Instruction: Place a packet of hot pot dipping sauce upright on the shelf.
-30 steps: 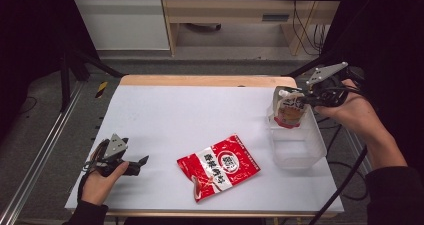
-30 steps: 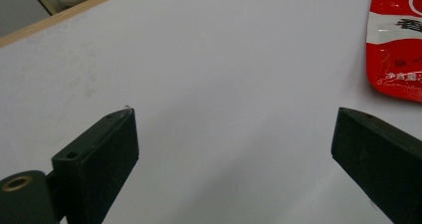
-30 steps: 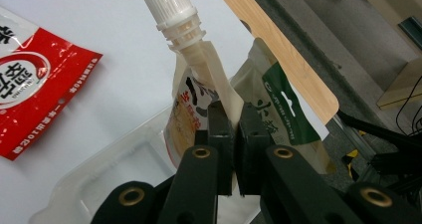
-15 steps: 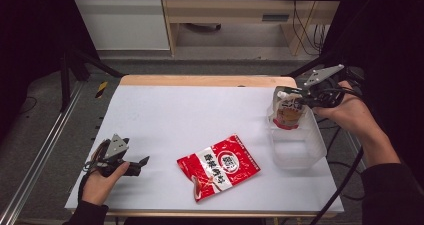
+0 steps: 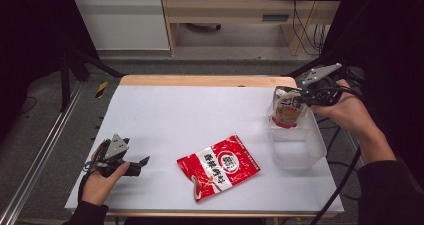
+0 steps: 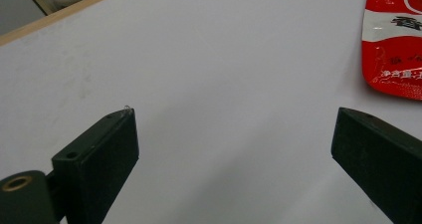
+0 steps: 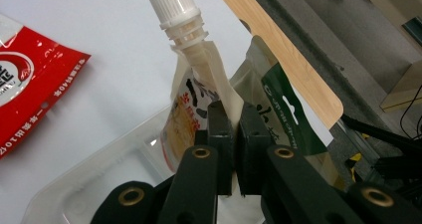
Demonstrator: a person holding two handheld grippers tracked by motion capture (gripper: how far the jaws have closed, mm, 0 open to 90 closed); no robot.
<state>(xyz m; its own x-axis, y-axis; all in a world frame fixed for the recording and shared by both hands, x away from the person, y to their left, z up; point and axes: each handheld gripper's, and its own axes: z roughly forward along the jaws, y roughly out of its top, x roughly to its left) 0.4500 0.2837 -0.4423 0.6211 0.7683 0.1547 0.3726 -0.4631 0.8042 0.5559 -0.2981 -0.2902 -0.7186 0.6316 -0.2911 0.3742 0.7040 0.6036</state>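
A spouted drink pouch (image 5: pixel 286 111) with a white cap (image 7: pixel 171 5) hangs upright, its bottom inside a clear plastic tub (image 5: pixel 300 150) at the table's right edge. My right gripper (image 5: pixel 300 100) is shut on the pouch's upper side edge; in the right gripper view the jaws (image 7: pixel 234 112) pinch the pouch (image 7: pixel 191 109) just below the spout. A green and tan panel (image 7: pixel 281 107) shows behind the jaws; I cannot tell whether it belongs to the same pouch. A red snack packet (image 5: pixel 218 166) lies flat at the front middle. My left gripper (image 5: pixel 140 163) rests open at the front left, nothing between its jaws (image 6: pixel 234 149).
The white table top (image 5: pixel 200 115) has a wooden strip (image 5: pixel 200 80) along its far edge. In the left gripper view, the red packet (image 6: pixel 395 35) lies ahead to the right. A cable (image 5: pixel 345 180) trails from the right gripper past the table's right side.
The right gripper has lowered the pouch slightly into the tub. The left gripper and the red packet have not moved.
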